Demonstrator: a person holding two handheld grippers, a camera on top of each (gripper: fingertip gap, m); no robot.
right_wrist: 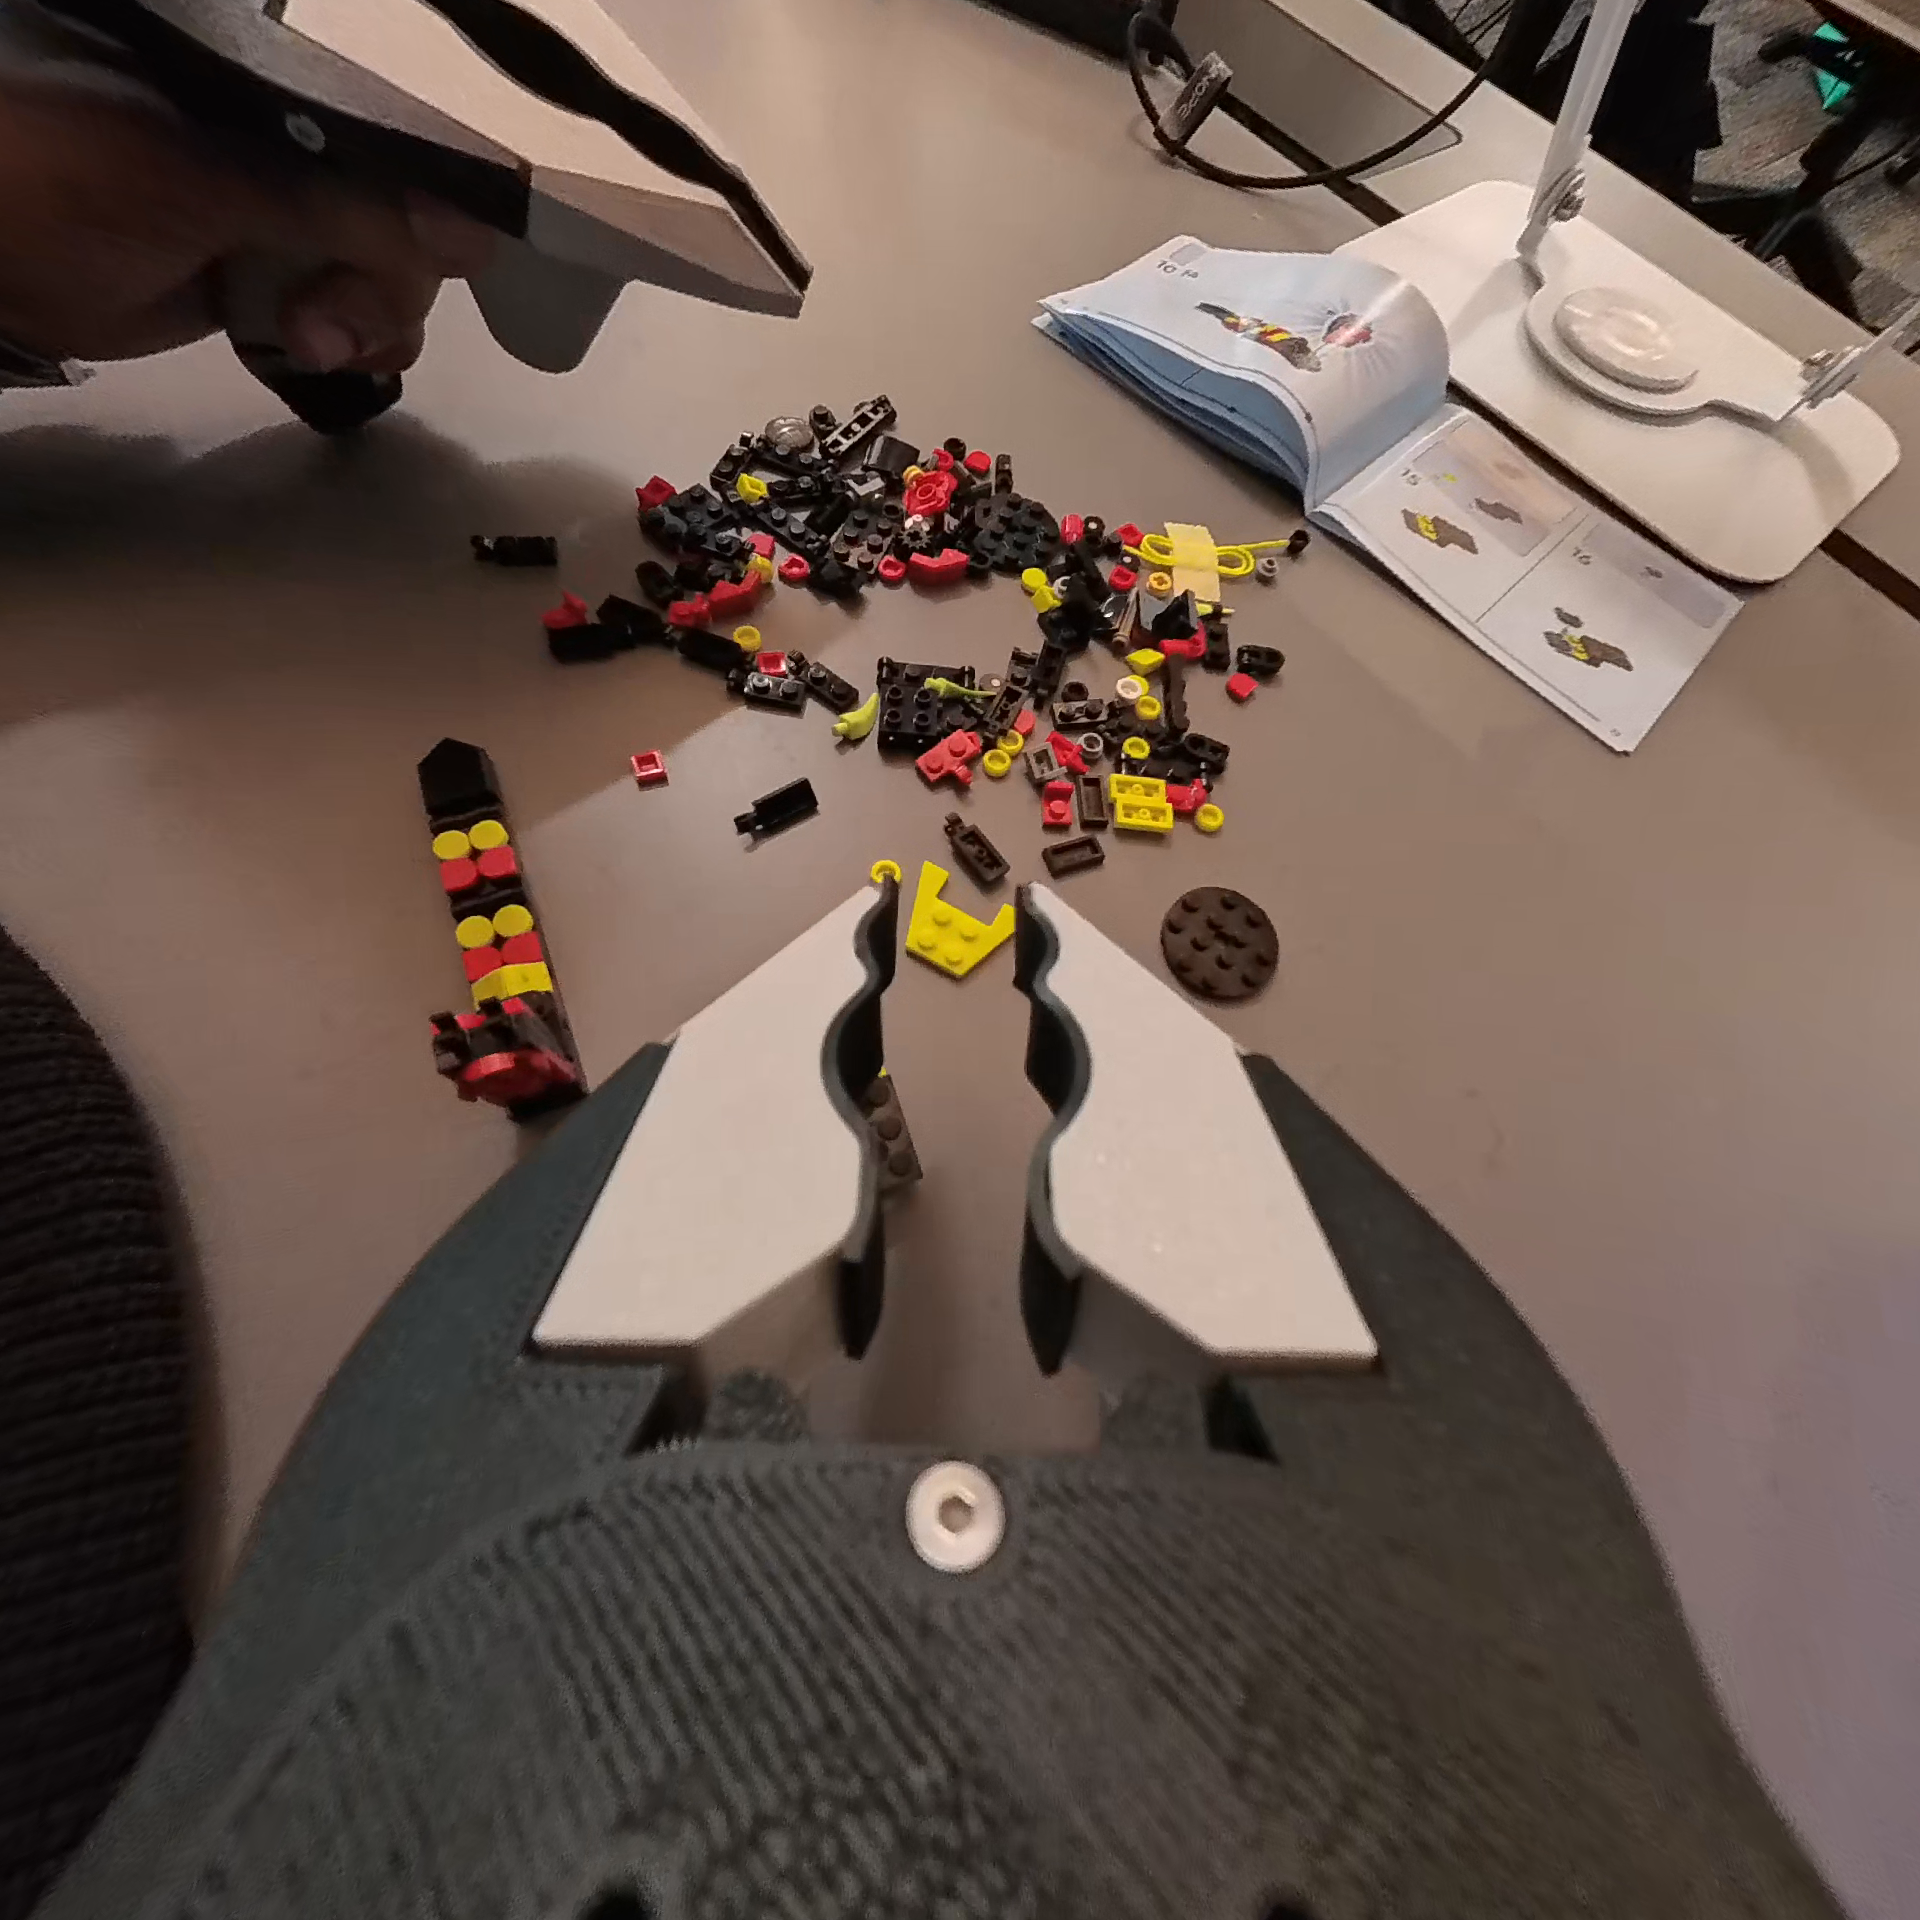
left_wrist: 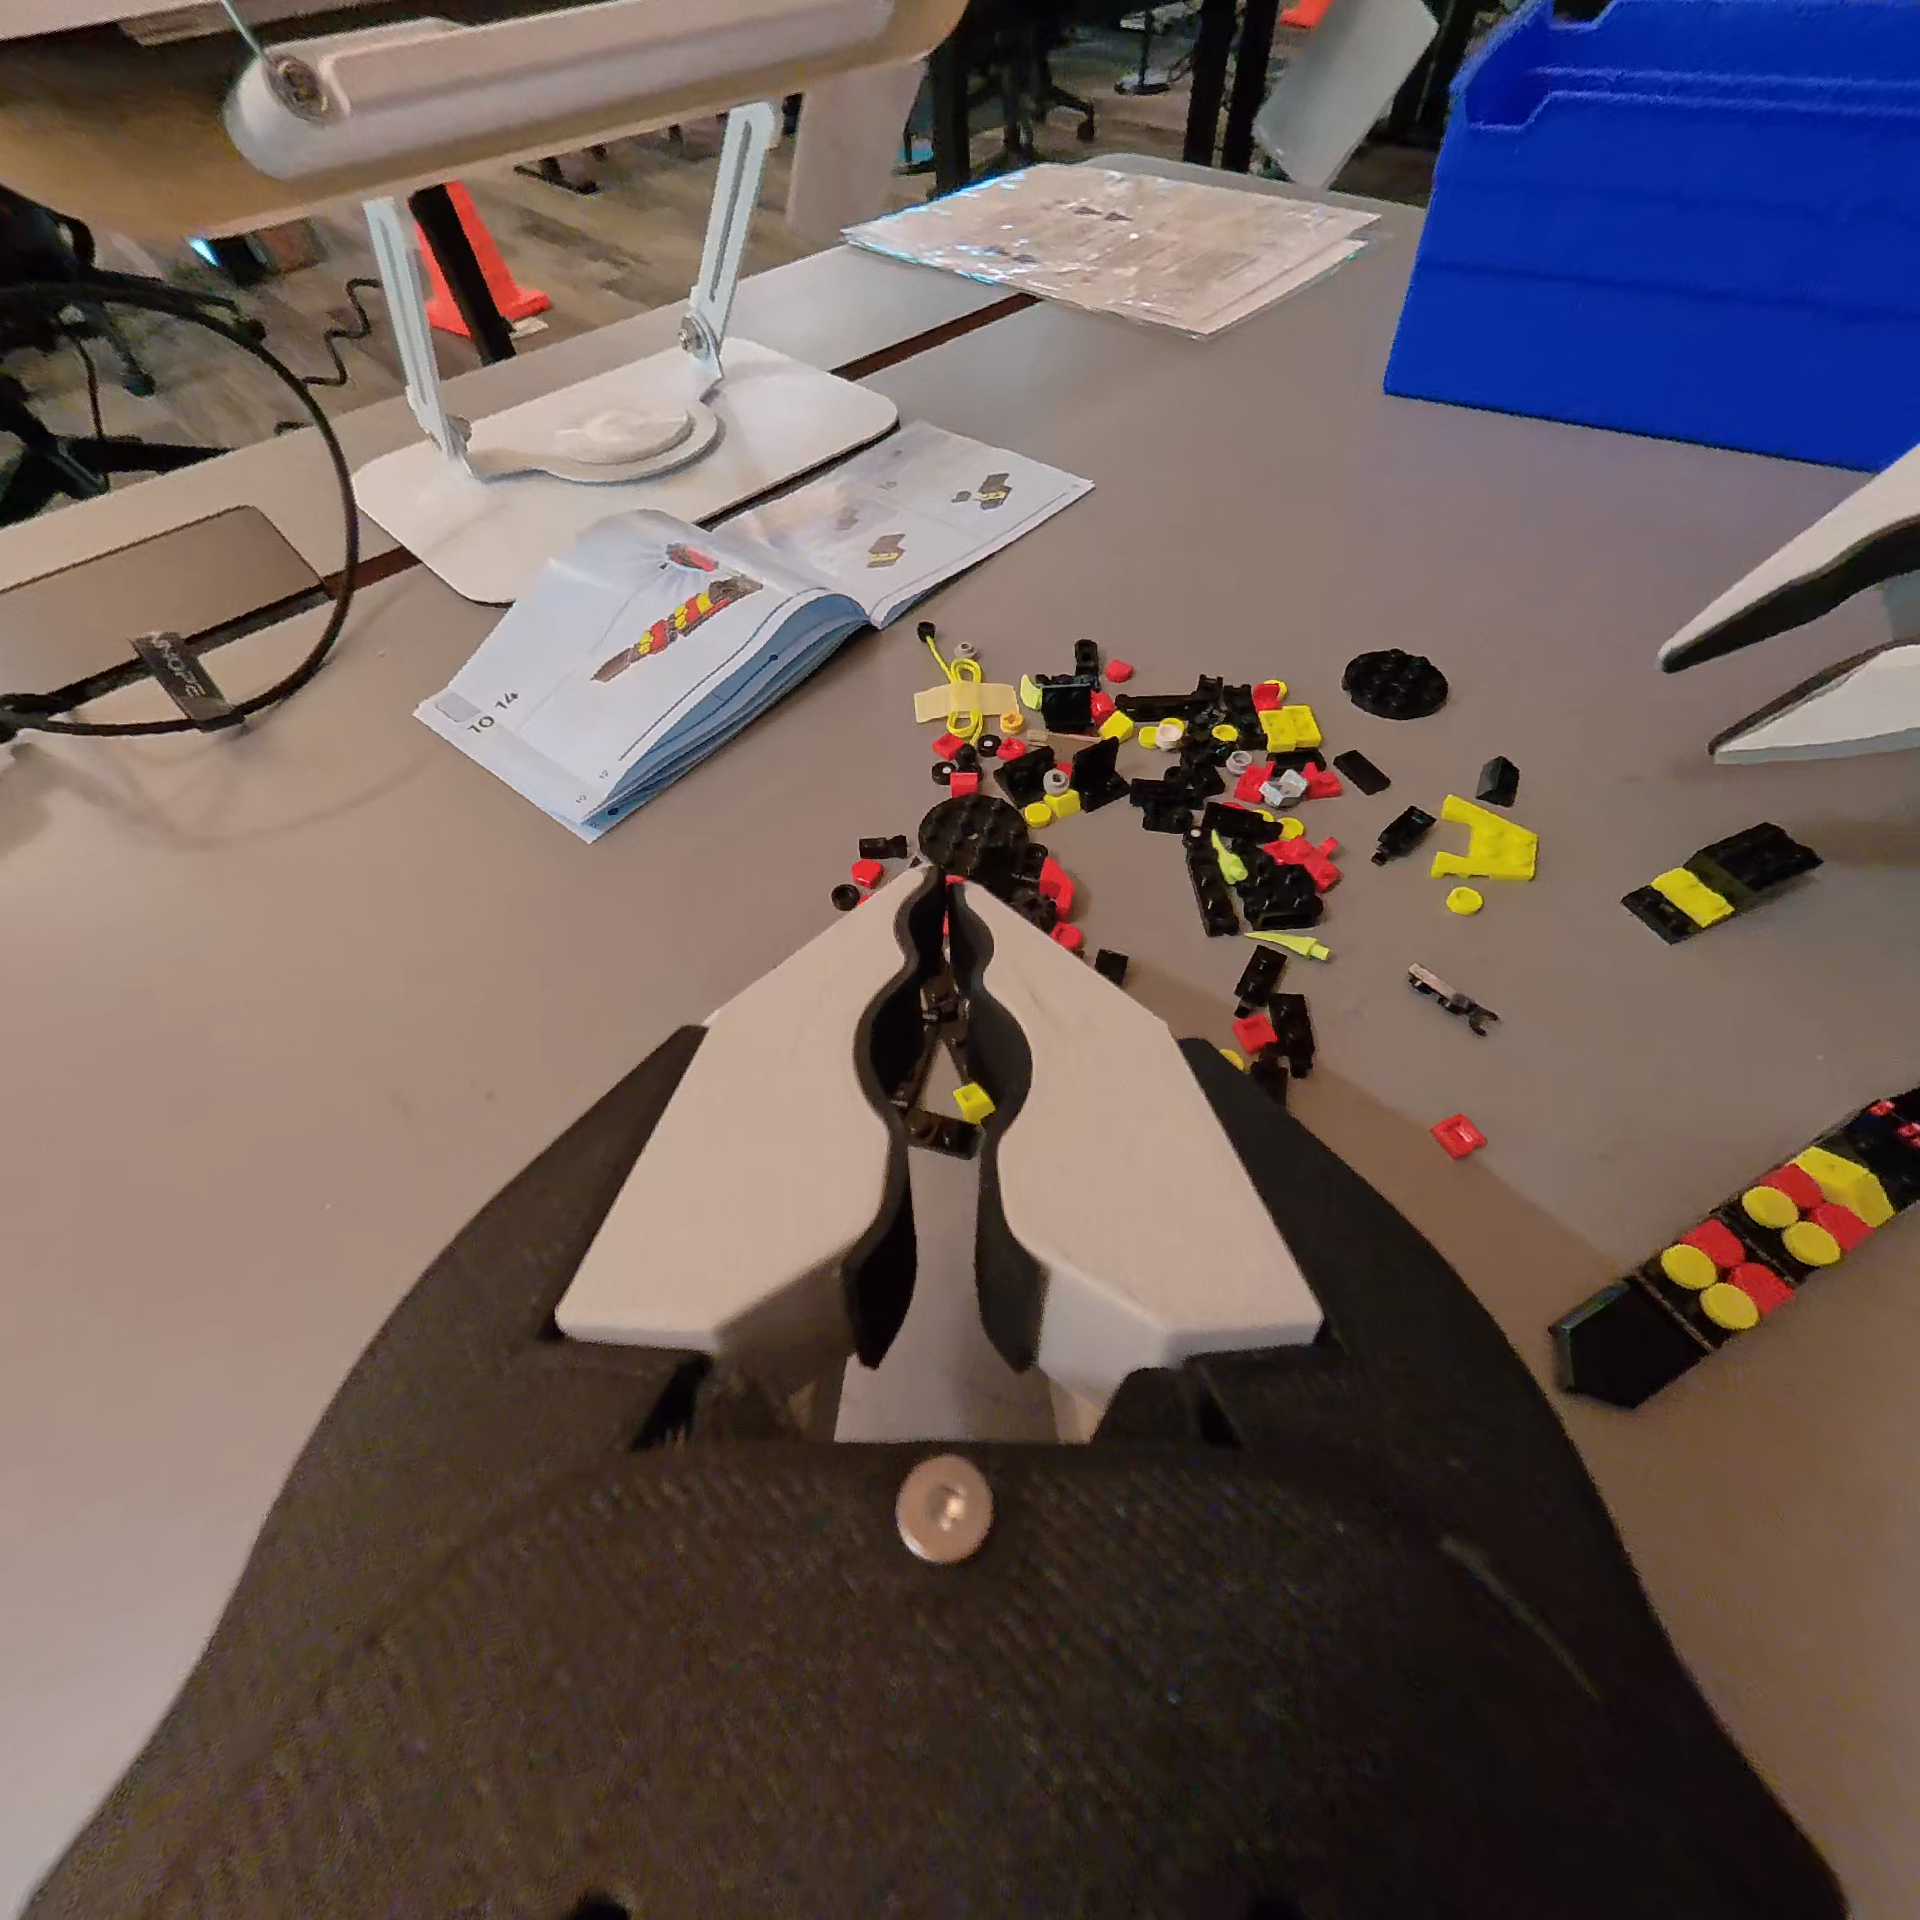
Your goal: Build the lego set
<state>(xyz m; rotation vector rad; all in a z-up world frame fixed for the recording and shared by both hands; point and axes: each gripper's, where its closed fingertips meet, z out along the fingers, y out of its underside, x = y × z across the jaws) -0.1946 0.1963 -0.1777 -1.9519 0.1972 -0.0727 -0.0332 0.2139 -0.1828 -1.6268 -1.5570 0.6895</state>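
Grey tabletop [left_wrist: 1195,499], office floor and chair legs behind it.

Left wrist view:
- Left gripper [left_wrist: 938,894]: fingers nearly together at the tips; whether they pinch anything there cannot be told. Loose black pieces and a small yellow brick [left_wrist: 974,1101] show through the gap farther back, on the table or between the pads unclear.
- Loose lego pile [left_wrist: 1164,790], black, red and yellow: just ahead of the fingertips and to their right.
- Black round plate [left_wrist: 1394,684]: beyond the pile, right.
- Yellow wedge plate [left_wrist: 1488,842]: right of the pile.
- Small black-and-yellow assembly [left_wrist: 1720,881]: farther right.
- Long black strip with red and yellow studs [left_wrist: 1756,1247]: right of the fingers, beside the gripper body.
- Open instruction booklet [left_wrist: 727,634]: ahead, left of the fingertips.
- White stand base [left_wrist: 623,447]: behind the booklet.
- Blue bin [left_wrist: 1683,229]: far right.
- Right gripper [left_wrist: 1704,701]: at the right edge.

Right wrist view:
- Right gripper [right_wrist: 956,899]: fingers apart, holding nothing.
- Yellow wedge plate [right_wrist: 958,933]: on the table between the fingertips.
- Black studded piece [right_wrist: 896,1138]: in the gap beside the left pad.
- Black round plate [right_wrist: 1220,943]: just right of the right fingertip.
- Pile [right_wrist: 935,613]: ahead.
- Strip [right_wrist: 497,935]: left of the fingers.
- Booklet [right_wrist: 1351,416]: ahead, right.
- Left gripper [right_wrist: 540,156]: upper left.
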